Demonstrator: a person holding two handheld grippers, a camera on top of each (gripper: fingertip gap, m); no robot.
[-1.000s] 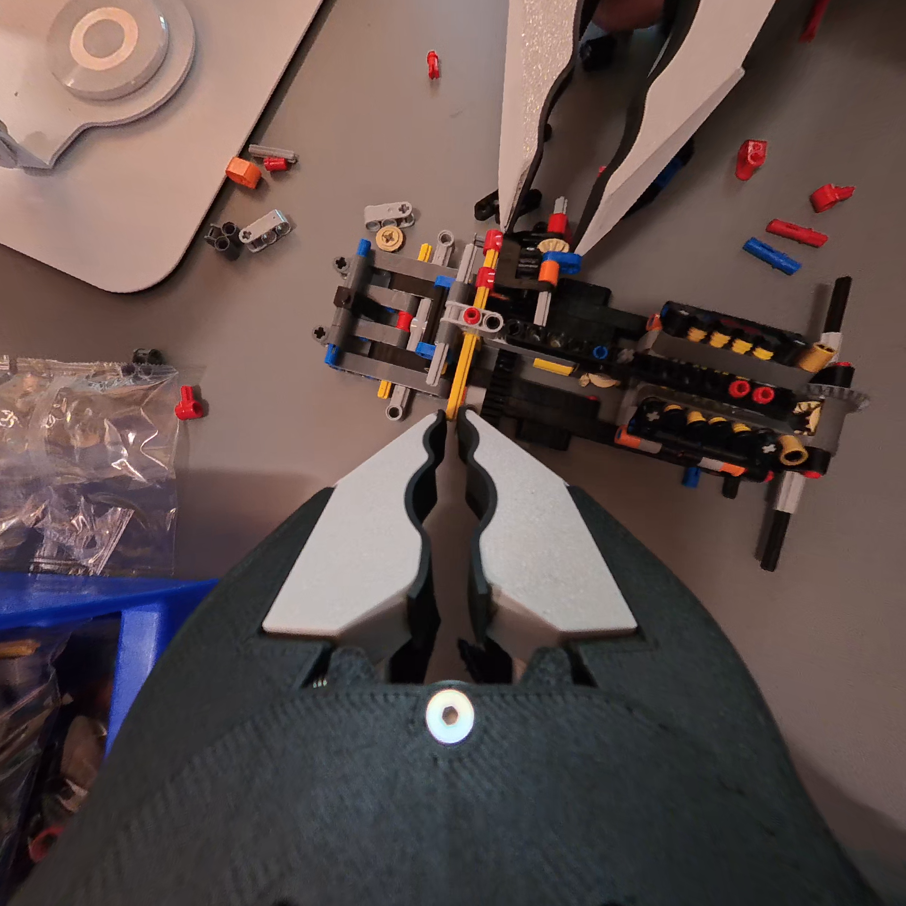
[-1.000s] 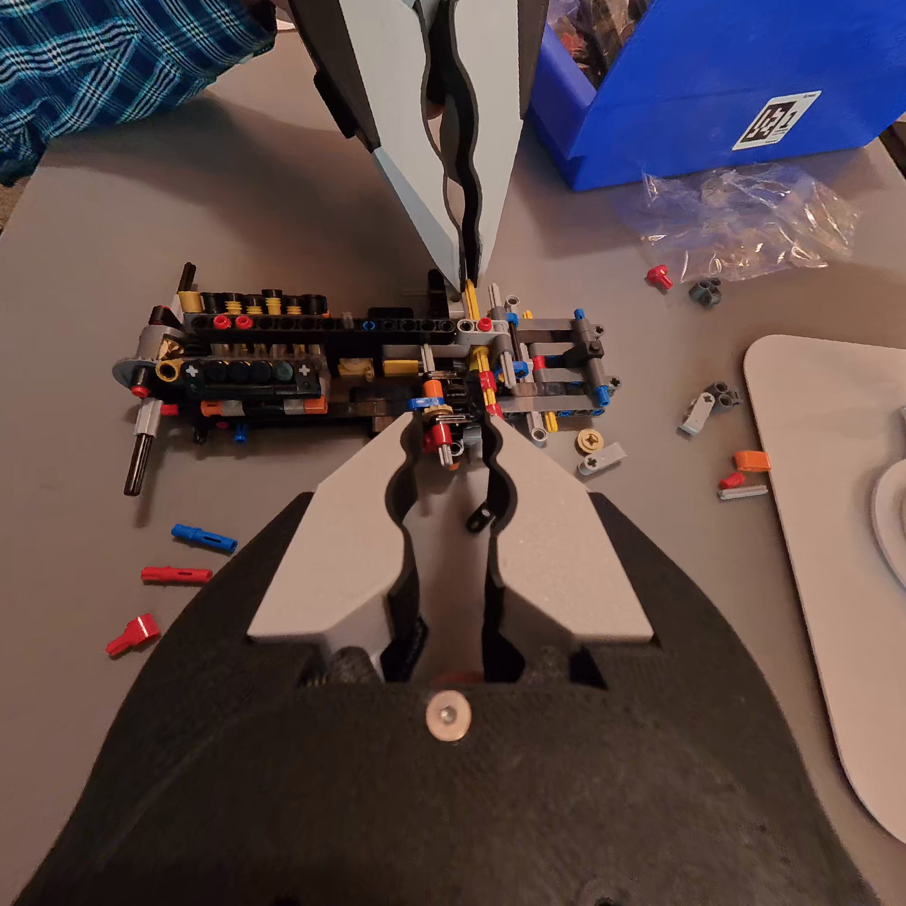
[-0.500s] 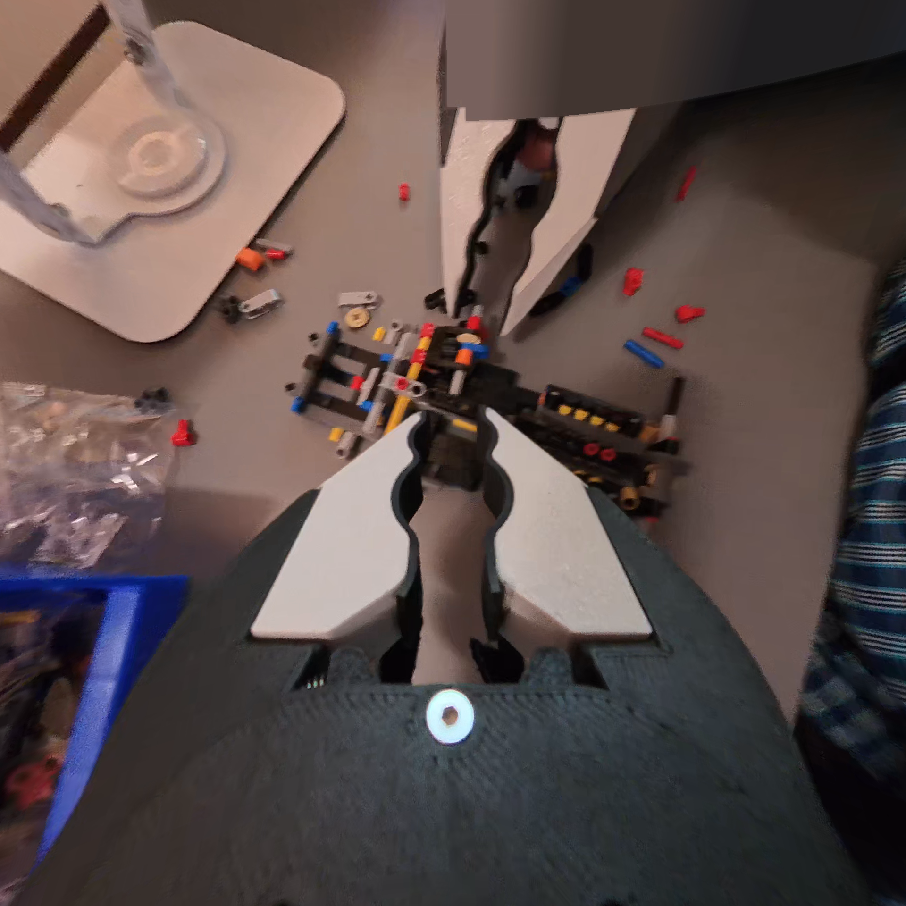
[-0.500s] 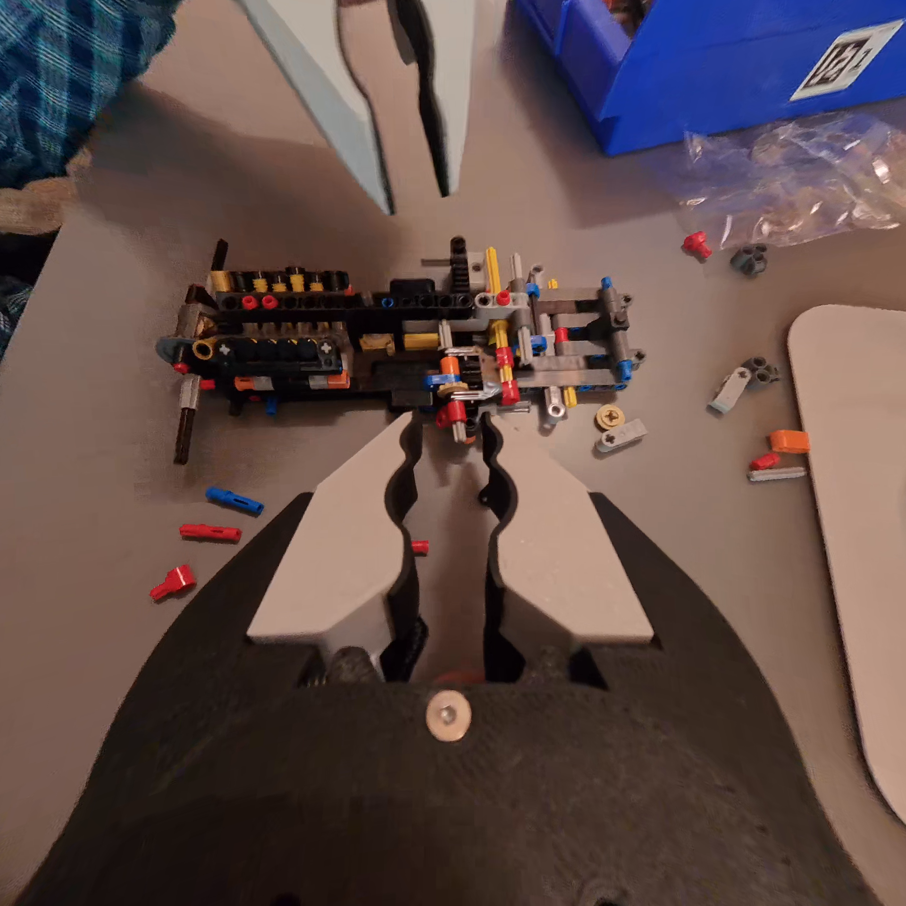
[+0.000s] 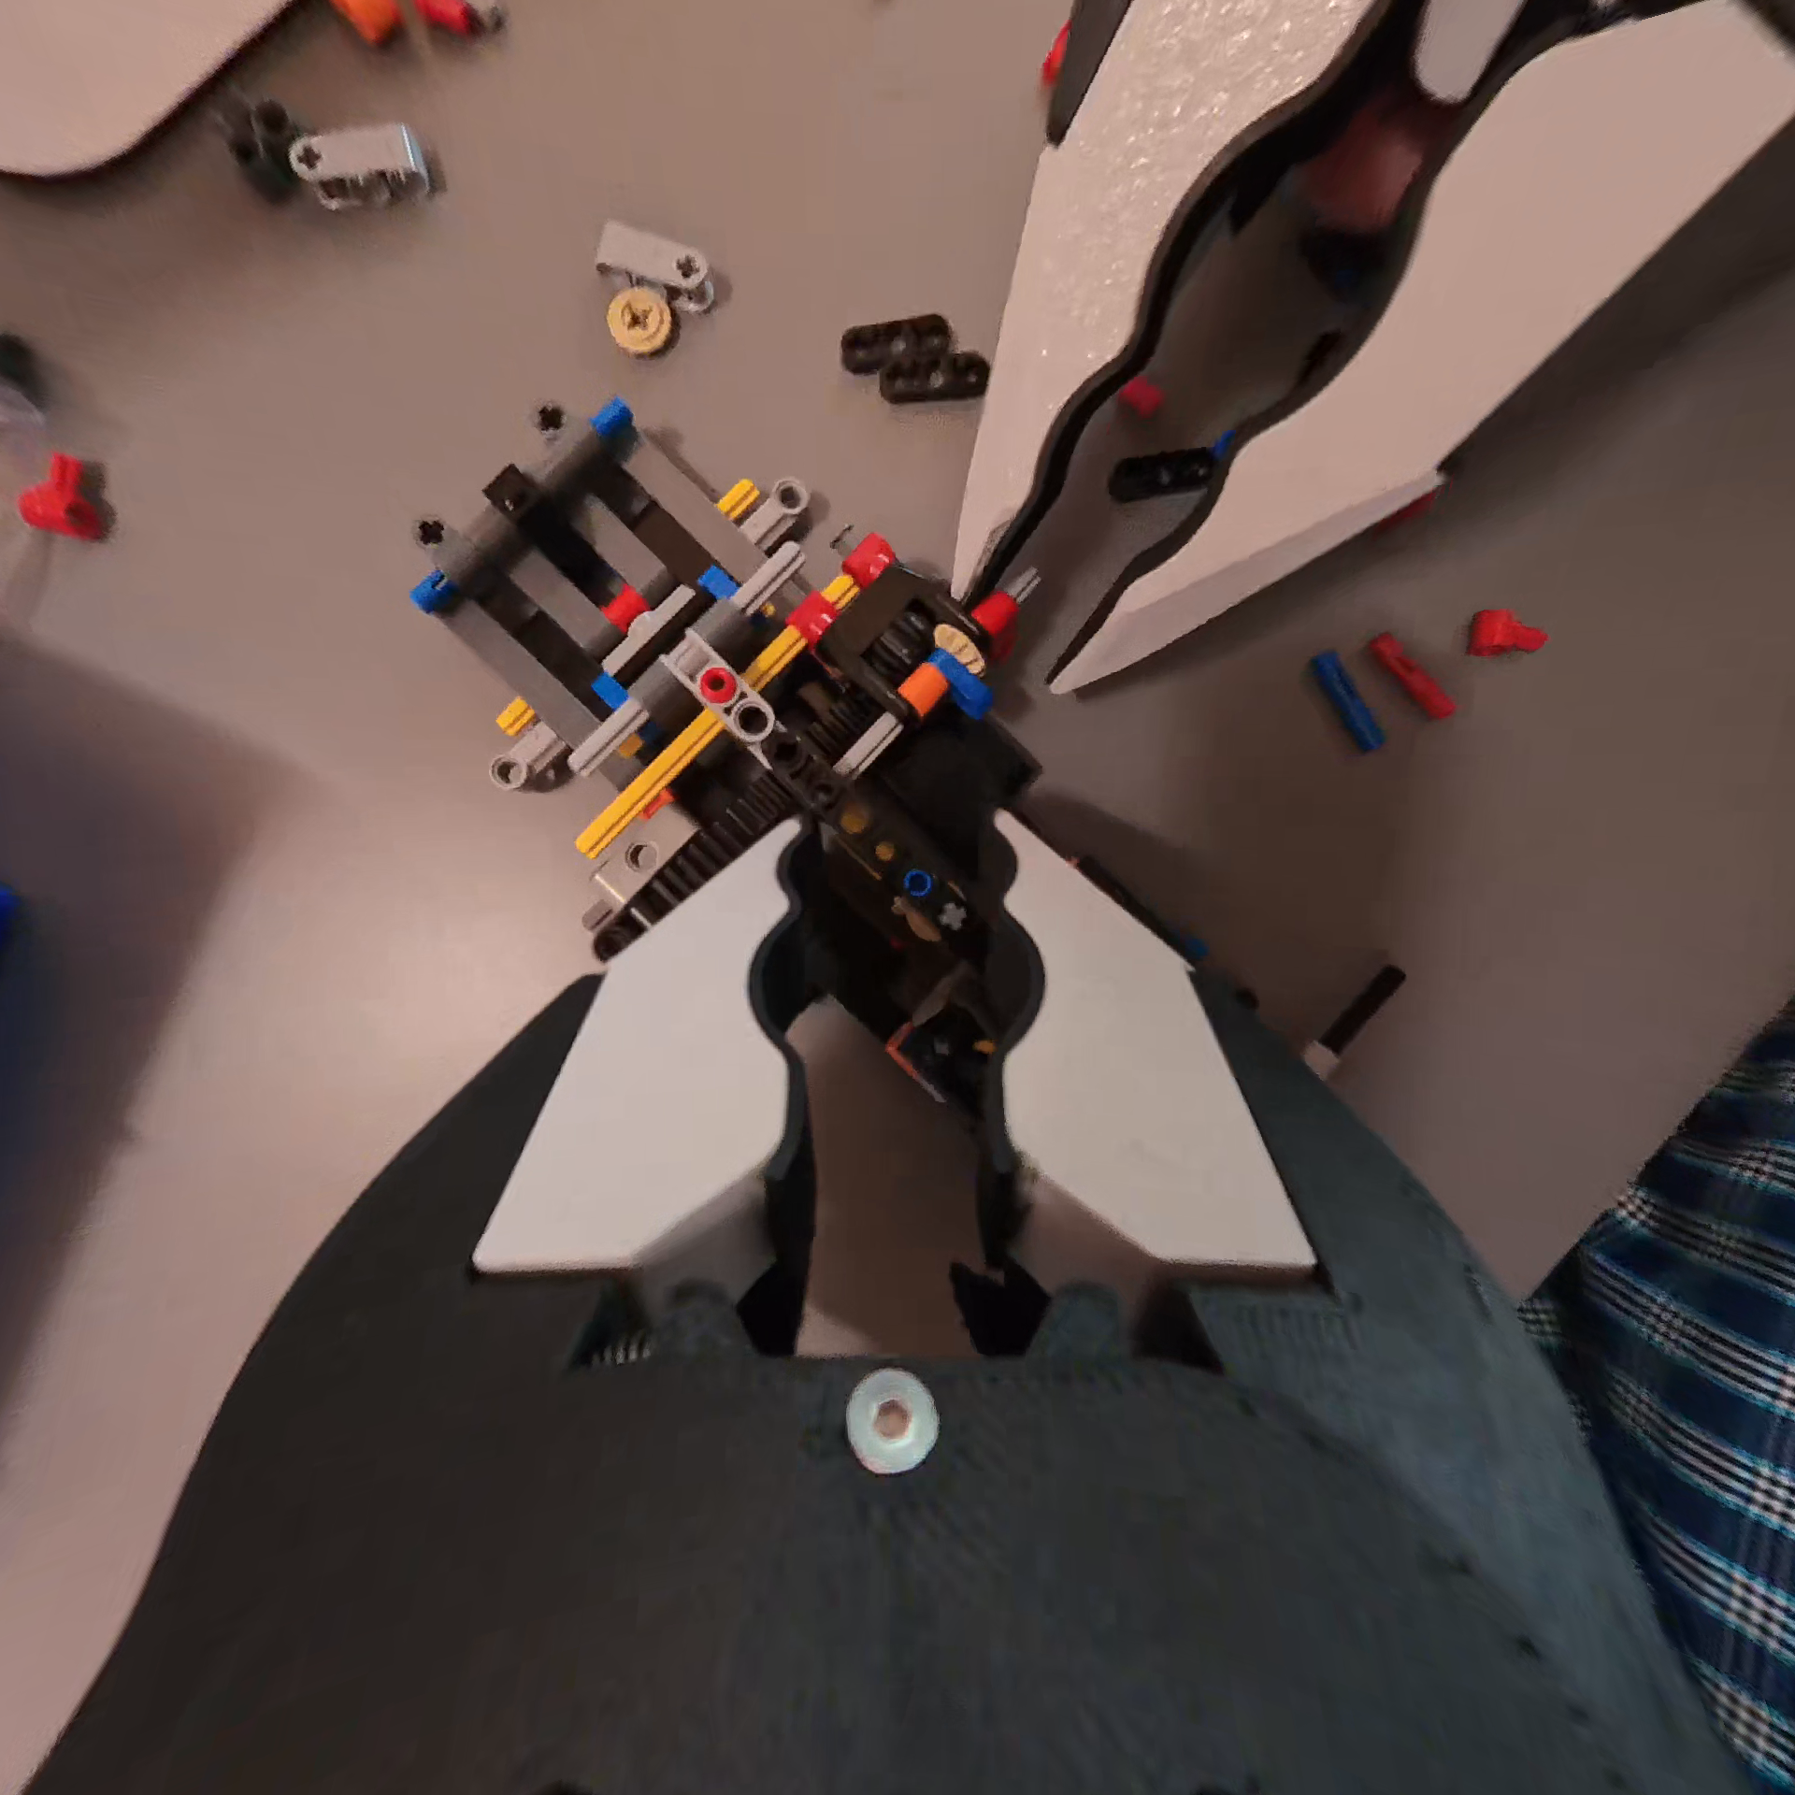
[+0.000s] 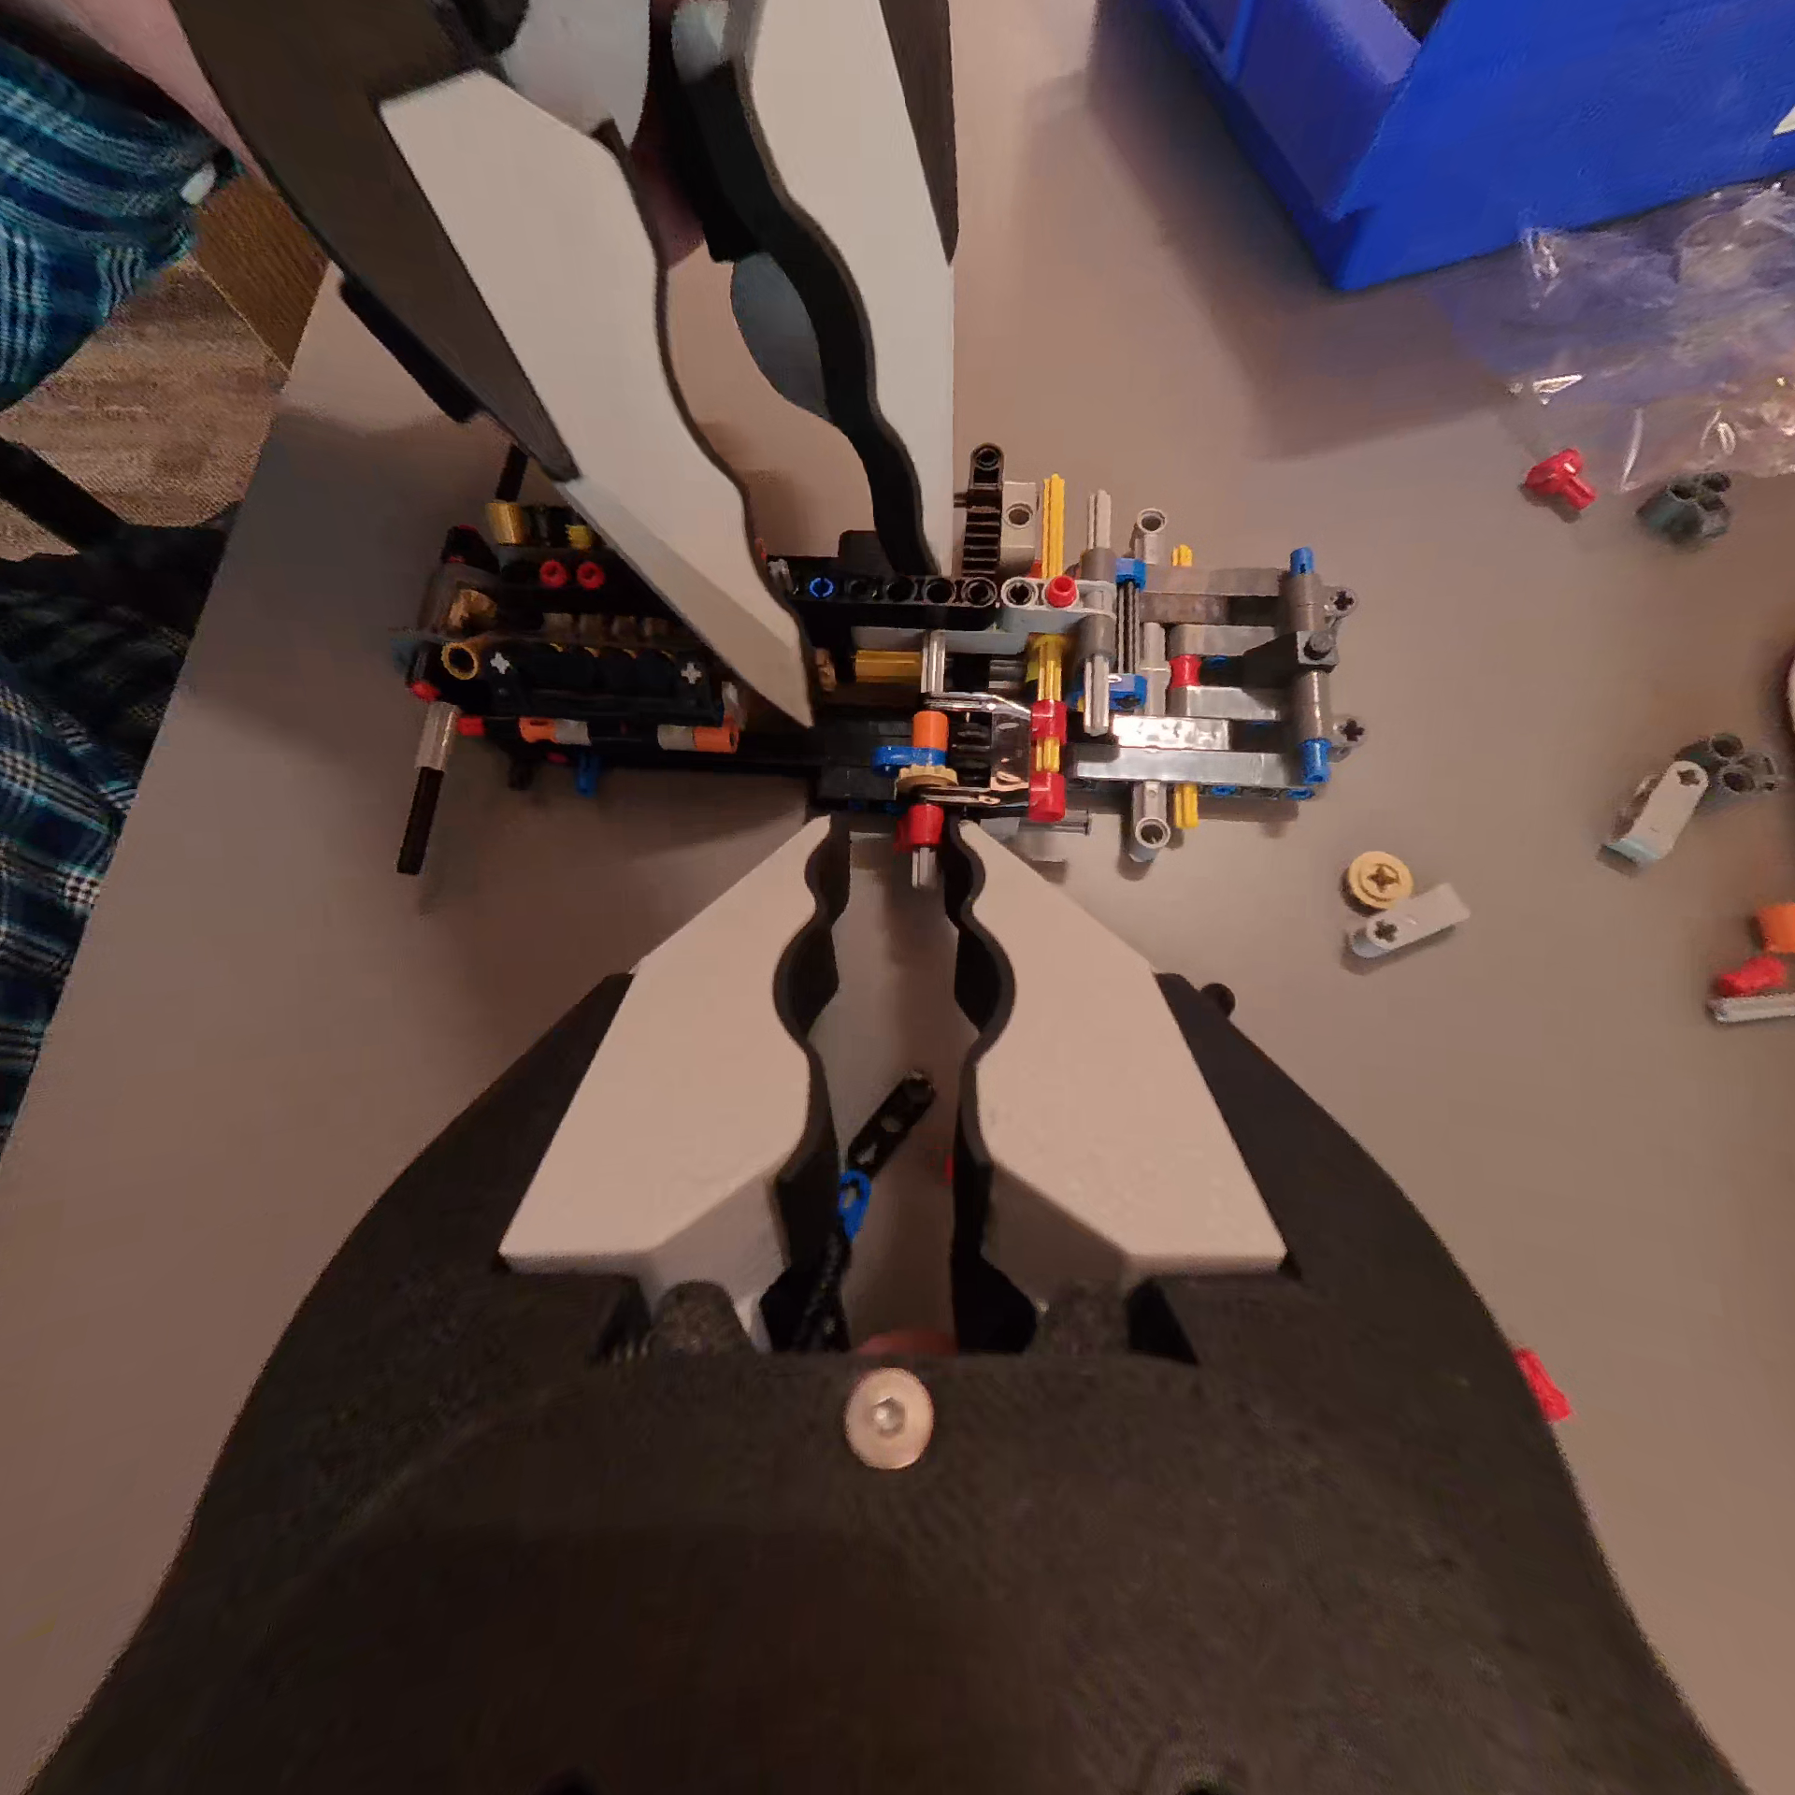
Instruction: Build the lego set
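The half-built lego model [image 6: 971, 670] is lying flat on the smooth grey worktop [image 6: 1263, 1214], a long knobbly frame of black and grey beams studded with red, blue and yellow pins.

The left gripper [image 5: 898, 835] is straddling the dark middle section of the model, its pale matte fingers [image 5: 680, 971] with wavy black inner edges sitting on either side of the black beams. The jaws are standing moderately apart with the model's body between them; whether they are actually pressing on it I cannot tell.

The right gripper [image 6: 894, 826] is reaching in from the opposite side, its tips just beside a short red bush on a thin grey axle [image 6: 920, 845] that is sticking out of the model's edge. Its jaws are narrow but not closed, and the axle end is sitting in the gap without clear contact.

Loose parts are lying scattered around: a tan round disc [image 6: 1377, 879] touching a small grey link, a blue pin [image 5: 1345, 701] beside a red pin [image 5: 1410, 675], and two stubby black beams [image 5: 913, 357]. A glossy blue plastic bin [image 6: 1506, 126] and a crinkled clear bag [image 6: 1671, 340] are sitting at the far corner. A plaid sleeve [image 5: 1690, 1360] is showing at the edge.
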